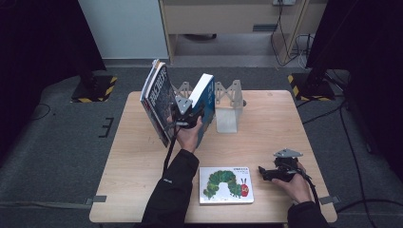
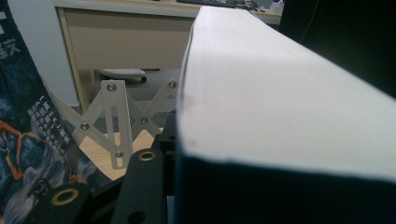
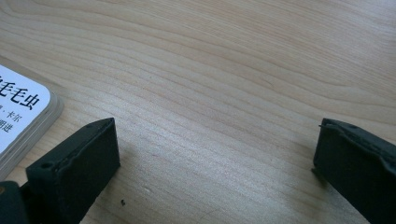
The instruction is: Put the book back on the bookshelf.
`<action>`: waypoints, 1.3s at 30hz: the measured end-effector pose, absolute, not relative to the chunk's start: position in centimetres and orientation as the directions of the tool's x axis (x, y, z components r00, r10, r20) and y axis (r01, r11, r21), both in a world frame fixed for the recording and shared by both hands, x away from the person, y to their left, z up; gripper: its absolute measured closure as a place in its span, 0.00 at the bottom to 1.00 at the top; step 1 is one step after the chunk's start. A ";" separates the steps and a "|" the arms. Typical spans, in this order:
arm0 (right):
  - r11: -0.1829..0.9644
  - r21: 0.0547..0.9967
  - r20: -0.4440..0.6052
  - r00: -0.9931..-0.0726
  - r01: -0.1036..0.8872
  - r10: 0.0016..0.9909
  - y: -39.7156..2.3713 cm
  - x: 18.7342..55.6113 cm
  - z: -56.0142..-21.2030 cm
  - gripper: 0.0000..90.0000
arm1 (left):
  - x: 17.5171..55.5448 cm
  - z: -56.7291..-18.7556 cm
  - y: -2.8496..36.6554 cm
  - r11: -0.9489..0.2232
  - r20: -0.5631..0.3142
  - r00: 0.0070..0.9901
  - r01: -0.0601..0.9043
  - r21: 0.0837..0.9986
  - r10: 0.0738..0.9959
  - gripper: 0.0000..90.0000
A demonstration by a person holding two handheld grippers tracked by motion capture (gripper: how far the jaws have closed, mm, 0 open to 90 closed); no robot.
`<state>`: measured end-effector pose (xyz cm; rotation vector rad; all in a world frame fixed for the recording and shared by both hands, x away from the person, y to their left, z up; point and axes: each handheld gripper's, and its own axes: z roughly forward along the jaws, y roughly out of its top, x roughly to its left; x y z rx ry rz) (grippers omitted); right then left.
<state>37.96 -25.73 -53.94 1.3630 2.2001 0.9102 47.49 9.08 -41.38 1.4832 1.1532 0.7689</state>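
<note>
The wooden table (image 1: 266, 124) sits on grey carpet, with a white folding book rack (image 1: 228, 107) near its far edge at centre frame. From above, my left gripper (image 1: 186, 116) is clamped on a thick blue book (image 1: 205, 97), tilted beside a leaning dark book (image 1: 159, 102); its own view adds the white page edge and the rack's crossed struts. My right gripper (image 1: 264, 173) rests low with jaws wide apart, just right of the caterpillar book (image 1: 225, 184) lying flat at the near edge, bare wood ahead.
</note>
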 end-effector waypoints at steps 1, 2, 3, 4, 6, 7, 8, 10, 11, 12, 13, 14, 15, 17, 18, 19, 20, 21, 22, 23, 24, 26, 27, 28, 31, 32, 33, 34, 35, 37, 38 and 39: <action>0.314 0.704 0.007 -0.448 0.637 0.894 -25.7 38.0 -53.9 0.00 | 47.6 -41.4 9.0 0.019 -0.106 0.327 0.258 0.966 0.939 0.65; 0.315 0.704 0.006 -0.449 0.637 0.894 -25.7 38.0 -53.9 0.00 | 47.7 -41.4 8.9 0.016 -0.103 0.329 0.258 0.966 0.939 0.65; 0.315 0.704 0.005 -0.448 0.637 0.894 -25.7 38.0 -53.9 0.00 | 47.9 -41.4 8.8 0.017 -0.106 0.331 0.260 0.965 0.938 0.65; 0.315 0.704 0.005 -0.448 0.637 0.894 -25.7 38.0 -53.9 0.00 | 47.9 -41.4 8.8 0.018 -0.106 0.331 0.261 0.965 0.938 0.65; 0.315 0.704 0.006 -0.449 0.637 0.894 -25.7 38.0 -53.9 0.00 | 47.9 -41.4 8.8 0.007 -0.096 0.332 0.259 0.966 0.938 0.65; 0.315 0.704 0.005 -0.448 0.637 0.894 -25.7 38.0 -53.9 0.00 | 47.8 -41.4 8.8 -0.002 -0.086 0.334 0.255 0.967 0.939 0.65; 0.315 0.704 0.005 -0.448 0.637 0.894 -25.7 38.0 -53.9 0.00 | 47.7 -41.4 8.8 -0.015 -0.073 0.335 0.253 0.967 0.940 0.65; 0.315 0.704 0.005 -0.448 0.637 0.894 -25.7 38.0 -53.9 0.00 | 47.3 -41.4 9.0 -0.022 -0.067 0.334 0.258 0.966 0.940 0.64; 0.316 0.704 0.006 -0.449 0.637 0.894 -25.7 38.0 -53.9 0.00 | 47.0 -41.5 9.2 -0.027 -0.065 0.337 0.263 0.965 0.939 0.62; 0.316 0.704 0.006 -0.449 0.637 0.894 -25.7 38.0 -53.9 0.00 | 46.6 -41.6 9.4 -0.030 -0.064 0.341 0.262 0.965 0.938 0.62; 0.315 0.704 0.005 -0.448 0.637 0.894 -25.7 38.0 -53.9 0.00 | 46.2 -41.8 9.6 -0.031 -0.064 0.347 0.261 0.965 0.936 0.62; 0.315 0.704 0.006 -0.449 0.637 0.894 -25.7 38.0 -53.9 0.00 | 45.8 -42.0 9.8 -0.031 -0.066 0.353 0.262 0.965 0.933 0.61; 0.315 0.704 0.005 -0.448 0.637 0.894 -25.7 38.0 -53.9 0.00 | 45.4 -42.2 10.0 -0.037 -0.062 0.360 0.262 0.964 0.931 0.61; 0.315 0.704 0.005 -0.448 0.637 0.894 -25.7 38.0 -53.9 0.00 | 44.6 -42.6 10.4 -0.045 -0.061 0.372 0.269 0.962 0.926 0.61; 0.315 0.704 0.006 -0.449 0.637 0.894 -25.7 38.0 -53.9 0.00 | 44.4 -42.7 10.6 -0.043 -0.066 0.377 0.273 0.961 0.924 0.61; 0.315 0.704 0.005 -0.448 0.637 0.894 -25.7 38.0 -53.9 0.00 | 44.1 -42.9 10.7 -0.043 -0.068 0.379 0.275 0.961 0.923 0.62; 0.315 0.704 0.005 -0.449 0.637 0.894 -25.7 38.0 -53.9 0.00 | 44.0 -43.1 10.8 -0.045 -0.067 0.380 0.277 0.960 0.922 0.63; 0.315 0.704 0.005 -0.449 0.637 0.894 -25.7 38.0 -53.9 0.00 | 43.9 -43.2 10.8 -0.047 -0.065 0.383 0.277 0.960 0.922 0.63; 0.315 0.704 0.005 -0.449 0.637 0.894 -25.7 38.0 -53.9 0.00 | 43.9 -43.3 10.8 -0.046 -0.066 0.382 0.278 0.959 0.922 0.63; 0.315 0.704 0.005 -0.449 0.637 0.894 -25.7 38.0 -53.9 0.00 | 43.9 -43.4 10.7 -0.042 -0.069 0.379 0.278 0.960 0.923 0.64; 0.315 0.704 0.005 -0.448 0.637 0.894 -25.7 38.0 -53.9 0.00 | 43.9 -43.3 10.7 -0.044 -0.066 0.374 0.279 0.959 0.925 0.64; 0.315 0.703 0.005 -0.449 0.637 0.894 -25.7 38.0 -53.9 0.00 | 44.0 -43.3 10.4 -0.048 -0.060 0.362 0.281 0.959 0.930 0.65; 0.316 0.704 0.005 -0.449 0.637 0.894 -25.7 38.0 -53.9 0.00 | 44.0 -43.3 10.3 -0.050 -0.056 0.357 0.278 0.959 0.932 0.66; 0.316 0.703 0.005 -0.449 0.637 0.894 -25.7 38.0 -53.9 0.00 | 44.1 -43.4 10.2 -0.050 -0.053 0.356 0.275 0.960 0.933 0.66; 0.315 0.704 0.005 -0.448 0.637 0.894 -25.7 38.0 -53.9 0.00 | 44.4 -43.4 9.9 -0.040 -0.061 0.347 0.274 0.961 0.936 0.66; 0.315 0.703 0.005 -0.448 0.637 0.894 -25.7 38.0 -53.9 0.00 | 44.6 -43.4 9.7 -0.040 -0.058 0.340 0.273 0.961 0.938 0.66; 0.316 0.703 0.005 -0.449 0.637 0.894 -25.7 38.0 -53.9 0.00 | 44.7 -43.4 9.5 -0.045 -0.050 0.334 0.273 0.961 0.941 0.66; 0.315 0.703 0.005 -0.448 0.637 0.894 -25.7 38.0 -53.9 0.00 | 44.8 -43.4 9.3 -0.043 -0.051 0.329 0.271 0.961 0.943 0.67; 0.315 0.704 0.005 -0.448 0.637 0.894 -25.7 38.0 -53.9 0.00 | 45.0 -43.5 9.2 -0.038 -0.053 0.325 0.269 0.962 0.944 0.67; 0.316 0.703 0.005 -0.448 0.637 0.894 -25.7 38.0 -53.9 0.00 | 45.4 -43.4 9.0 -0.035 -0.056 0.318 0.273 0.961 0.946 0.66; 0.316 0.704 0.005 -0.448 0.637 0.894 -25.7 38.0 -53.9 0.00 | 45.5 -43.4 8.9 -0.038 -0.052 0.314 0.277 0.960 0.948 0.66; 0.316 0.703 0.006 -0.449 0.637 0.894 -25.7 38.0 -53.9 0.00 | 45.7 -43.4 8.8 -0.036 -0.053 0.309 0.277 0.960 0.949 0.66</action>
